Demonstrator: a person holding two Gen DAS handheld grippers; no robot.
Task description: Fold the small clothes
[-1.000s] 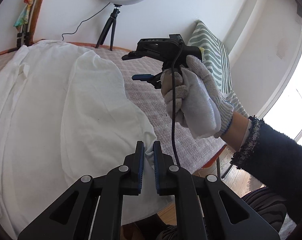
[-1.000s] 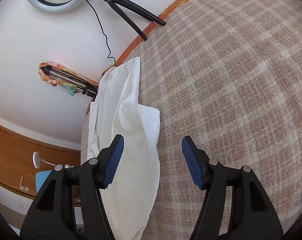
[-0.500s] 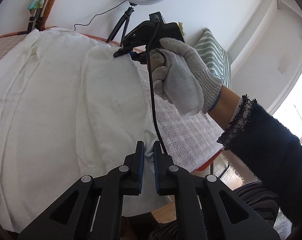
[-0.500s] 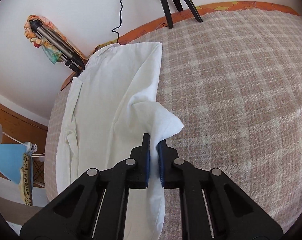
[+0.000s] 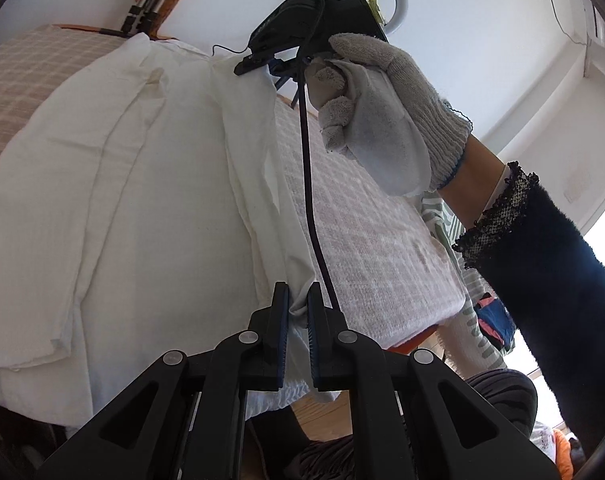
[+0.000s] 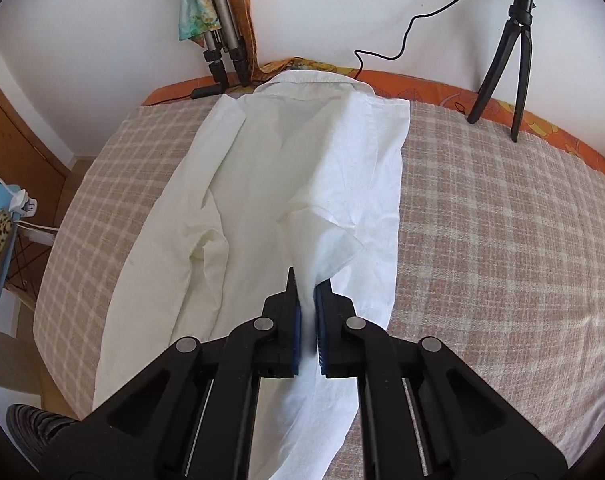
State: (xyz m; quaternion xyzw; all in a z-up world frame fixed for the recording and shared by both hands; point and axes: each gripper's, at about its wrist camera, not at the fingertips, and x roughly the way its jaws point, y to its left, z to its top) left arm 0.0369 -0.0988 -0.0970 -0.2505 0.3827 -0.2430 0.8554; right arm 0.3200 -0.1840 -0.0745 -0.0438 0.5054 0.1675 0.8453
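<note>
The left gripper [image 5: 298, 300] is clamped on the lower right edge of the white shirt [image 5: 142, 184], a tuck of cloth pinched between its blue-padded fingers [image 5: 281, 312]. From there the fabric edge runs up toward 12 o'clock, lifted off the checked bedspread [image 5: 366, 248]. At 1 o'clock a gloved right hand [image 5: 386, 108] holds the other tool, its black cable [image 5: 308, 168] trailing down beside the left gripper.

The right gripper [image 6: 307, 292] is pinched shut on the short sleeve [image 6: 326, 236] of the white shirt [image 6: 302, 152], raising it above the shirt body. The shirt lies lengthwise on the bedspread [image 6: 502, 240], collar [image 6: 314, 80] at 12 o'clock near the far edge. A ring-light tripod [image 6: 510, 60] stands at 2 o'clock, and folded tripod legs [image 6: 222, 44] lean against the wall at 11 o'clock.
</note>
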